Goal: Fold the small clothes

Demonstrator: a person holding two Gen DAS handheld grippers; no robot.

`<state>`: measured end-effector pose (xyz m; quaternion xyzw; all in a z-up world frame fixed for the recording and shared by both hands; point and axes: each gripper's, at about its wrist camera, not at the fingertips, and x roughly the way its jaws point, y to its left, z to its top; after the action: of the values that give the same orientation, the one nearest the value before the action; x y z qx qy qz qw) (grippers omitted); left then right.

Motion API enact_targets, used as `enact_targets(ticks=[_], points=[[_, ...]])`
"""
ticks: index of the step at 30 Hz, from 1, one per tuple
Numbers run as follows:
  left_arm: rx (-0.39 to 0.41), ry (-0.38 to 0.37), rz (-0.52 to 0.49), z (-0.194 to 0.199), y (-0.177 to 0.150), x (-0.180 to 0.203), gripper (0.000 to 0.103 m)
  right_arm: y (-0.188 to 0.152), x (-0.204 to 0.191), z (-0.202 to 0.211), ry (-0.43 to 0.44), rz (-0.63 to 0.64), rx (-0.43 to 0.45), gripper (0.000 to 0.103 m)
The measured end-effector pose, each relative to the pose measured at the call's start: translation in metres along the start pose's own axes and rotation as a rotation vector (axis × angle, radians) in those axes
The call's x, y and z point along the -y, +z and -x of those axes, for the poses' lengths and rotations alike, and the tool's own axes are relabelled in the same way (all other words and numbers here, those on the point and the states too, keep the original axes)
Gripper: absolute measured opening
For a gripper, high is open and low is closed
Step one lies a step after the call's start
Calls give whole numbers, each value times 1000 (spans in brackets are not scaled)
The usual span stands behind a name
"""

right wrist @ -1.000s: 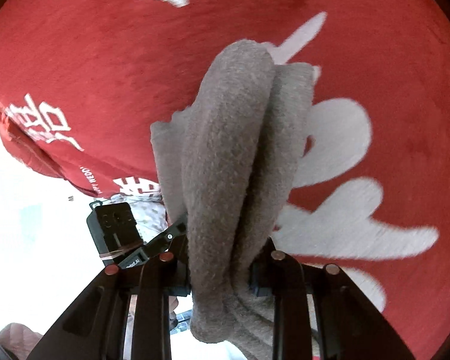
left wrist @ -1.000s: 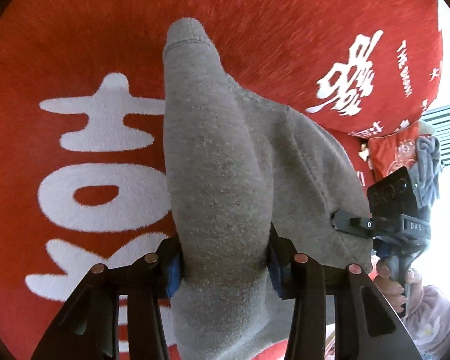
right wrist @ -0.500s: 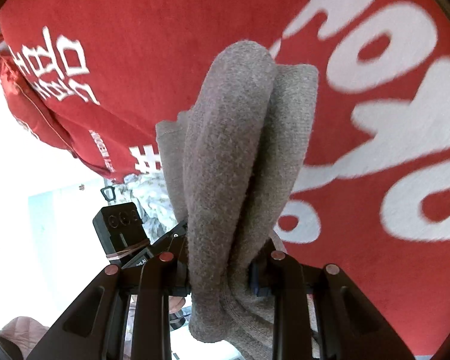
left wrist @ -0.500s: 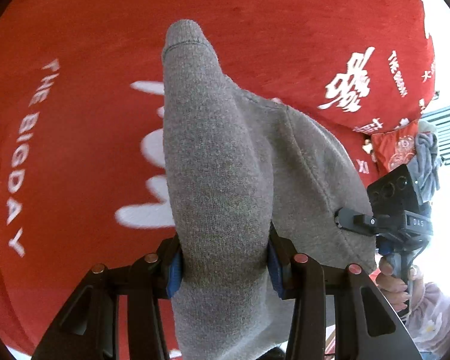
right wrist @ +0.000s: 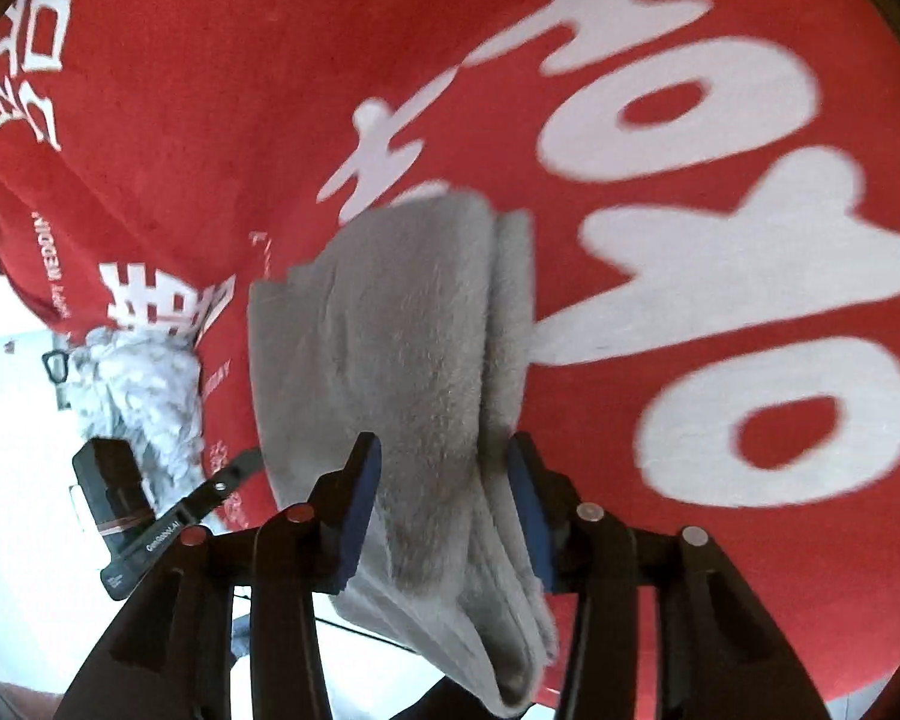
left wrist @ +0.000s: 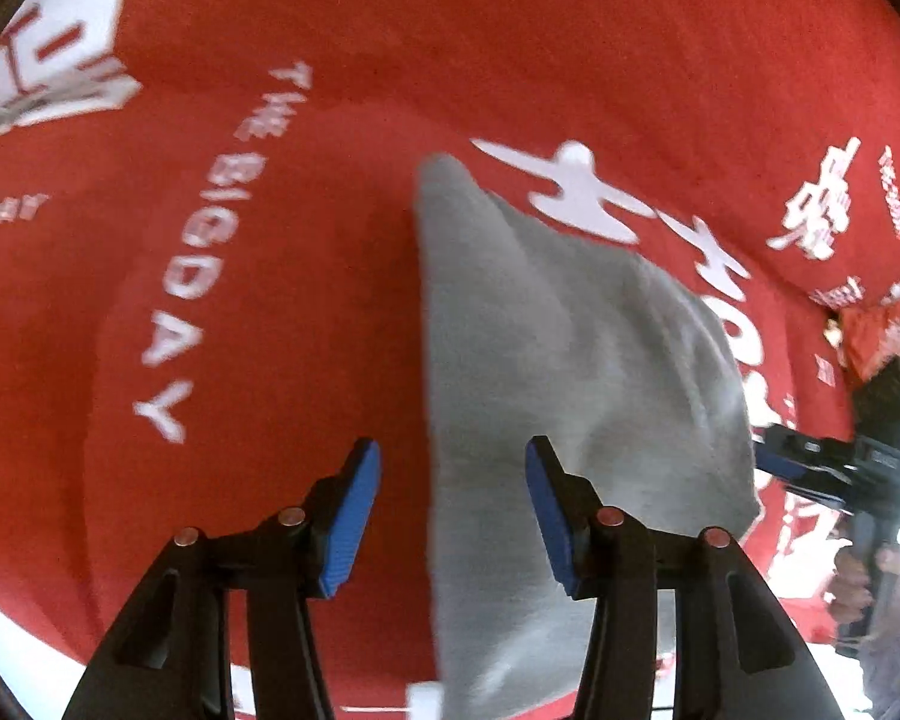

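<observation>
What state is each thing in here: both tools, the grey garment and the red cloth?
Left tool: opening; garment between its pads, left pad clear of it.
Right tool: opening; bunched garment between its pads.
Grey garment: folded into layers, lying on the cloth.
Red cloth: spread out under the garment.

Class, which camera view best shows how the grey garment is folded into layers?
The right wrist view: the grey garment appears as stacked folds between the opening right gripper. The left wrist view shows it only as one blurred, smooth slope beside the opening left gripper.
</observation>
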<state>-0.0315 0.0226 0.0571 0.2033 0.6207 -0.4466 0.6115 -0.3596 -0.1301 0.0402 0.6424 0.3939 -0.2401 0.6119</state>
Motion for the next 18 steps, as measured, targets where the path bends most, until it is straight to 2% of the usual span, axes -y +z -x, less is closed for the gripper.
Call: enact_targets(ticks=[3, 5, 6, 7, 8, 10, 12, 15, 18], points=[[22, 24, 7, 4, 6, -4, 51, -2, 4, 9, 37, -25, 10, 49], [16, 22, 7, 0, 10, 1, 51, 0, 5, -1, 46, -43, -23, 46], [15, 26, 0, -2, 11, 4, 51, 1, 4, -10, 50, -52, -48, 37], [17, 33, -15, -3, 11, 10, 51, 1, 5, -14, 38, -51, -68, 12], [20, 40, -33, -2, 10, 13, 51, 0, -4, -15, 2, -6, -60, 9], [24, 81, -84, -7, 6, 26, 51, -4, -22, -5, -37, 105, -8, 9], [13, 110, -120, -17, 0, 33, 51, -8, -34, 2, -112, 182, 20, 8], [13, 121, -133, -32, -6, 36, 51, -10, -25, -16, -260, 243, -15, 8], [10, 127, -109, -31, -5, 35, 51, -13, -14, -27, -294, 269, -8, 9]])
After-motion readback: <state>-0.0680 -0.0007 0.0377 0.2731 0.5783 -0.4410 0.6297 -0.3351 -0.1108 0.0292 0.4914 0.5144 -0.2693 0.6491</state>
